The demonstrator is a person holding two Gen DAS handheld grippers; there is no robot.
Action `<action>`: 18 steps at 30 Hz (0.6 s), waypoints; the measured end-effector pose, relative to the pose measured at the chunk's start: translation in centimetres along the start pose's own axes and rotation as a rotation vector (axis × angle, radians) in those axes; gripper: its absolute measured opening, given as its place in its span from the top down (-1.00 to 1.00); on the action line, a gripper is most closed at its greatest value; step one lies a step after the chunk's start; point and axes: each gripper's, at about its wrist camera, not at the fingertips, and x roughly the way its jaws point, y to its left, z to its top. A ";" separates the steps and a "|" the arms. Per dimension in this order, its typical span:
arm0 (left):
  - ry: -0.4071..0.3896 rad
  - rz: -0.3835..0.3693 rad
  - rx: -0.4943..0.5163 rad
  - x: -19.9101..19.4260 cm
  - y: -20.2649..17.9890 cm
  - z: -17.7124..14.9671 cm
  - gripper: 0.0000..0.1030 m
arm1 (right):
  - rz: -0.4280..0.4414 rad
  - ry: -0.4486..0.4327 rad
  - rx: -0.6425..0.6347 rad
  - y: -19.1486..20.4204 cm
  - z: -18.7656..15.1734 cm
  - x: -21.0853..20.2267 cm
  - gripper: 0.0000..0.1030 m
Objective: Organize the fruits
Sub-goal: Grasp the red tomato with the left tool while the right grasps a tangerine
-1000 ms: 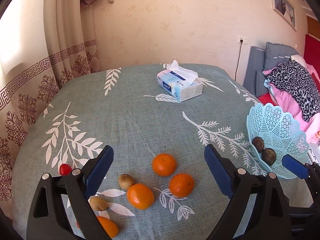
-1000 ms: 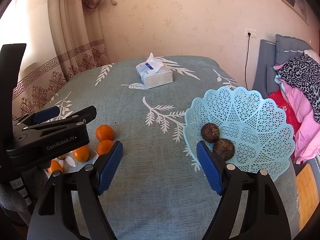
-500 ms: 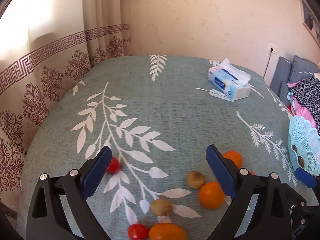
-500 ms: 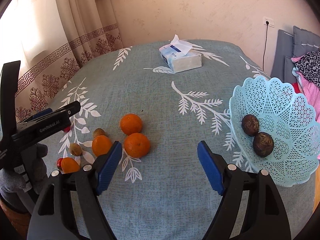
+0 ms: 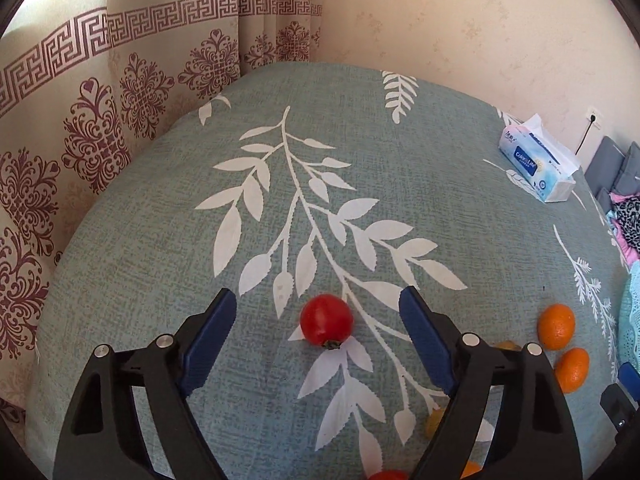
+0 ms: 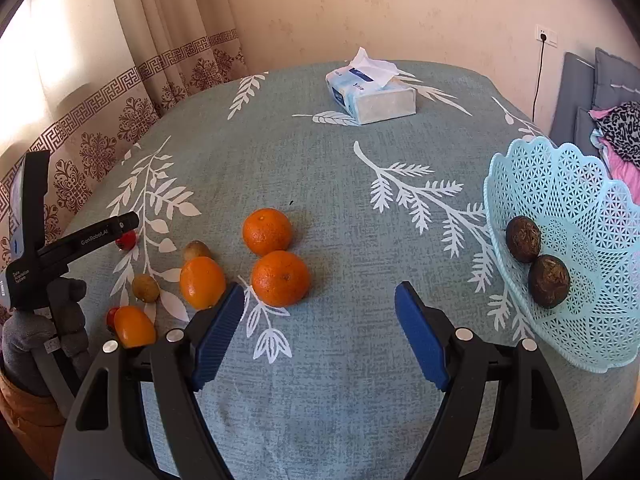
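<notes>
A red tomato lies on the teal leaf-print tablecloth, between the tips of my open, empty left gripper. The tomato also shows in the right wrist view, partly behind the left gripper. My right gripper is open and empty, just in front of an orange; another orange lies behind it and a third to its left. Two small brown-yellow fruits, an orange-yellow fruit and a second tomato lie at the left. A light blue lattice basket at the right holds two dark brown fruits.
A tissue box stands at the back of the table and shows in the left wrist view too. Patterned curtains hang close behind the table's left edge. Bedding and clothes lie beyond the right edge.
My left gripper has swung left and down, so the tomato now sits between its tips. My right gripper has shifted left from the basket toward the oranges.
</notes>
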 end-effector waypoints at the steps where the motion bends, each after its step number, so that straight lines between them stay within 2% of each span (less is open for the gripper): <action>1: 0.013 0.002 -0.004 0.4 0.1 -0.1 -0.56 | 0.000 0.003 0.000 0.0 0.0 0.2 -0.54; 4: 0.041 0.001 -0.011 1.2 0.4 -0.5 -0.38 | -0.001 0.011 0.001 0.0 0.0 0.5 -0.54; 7: 0.033 0.008 -0.008 1.3 0.5 -0.6 -0.23 | -0.002 0.019 0.003 -0.1 -0.1 0.8 -0.54; 9: 0.028 0.008 -0.007 1.3 0.4 -0.6 0.03 | -0.001 0.022 0.003 0.0 -0.1 1.0 -0.54; 10: 0.025 0.004 -0.005 1.2 0.4 -0.7 0.09 | -0.001 0.024 0.002 0.0 -0.2 1.1 -0.54; 12: 0.018 -0.003 -0.003 1.0 0.4 -0.8 0.43 | -0.001 0.027 -0.002 0.1 -0.2 1.2 -0.54; 18: -0.021 -0.020 -0.002 0.0 0.1 -0.8 0.45 | -0.012 0.037 -0.012 0.3 -0.3 1.7 -0.54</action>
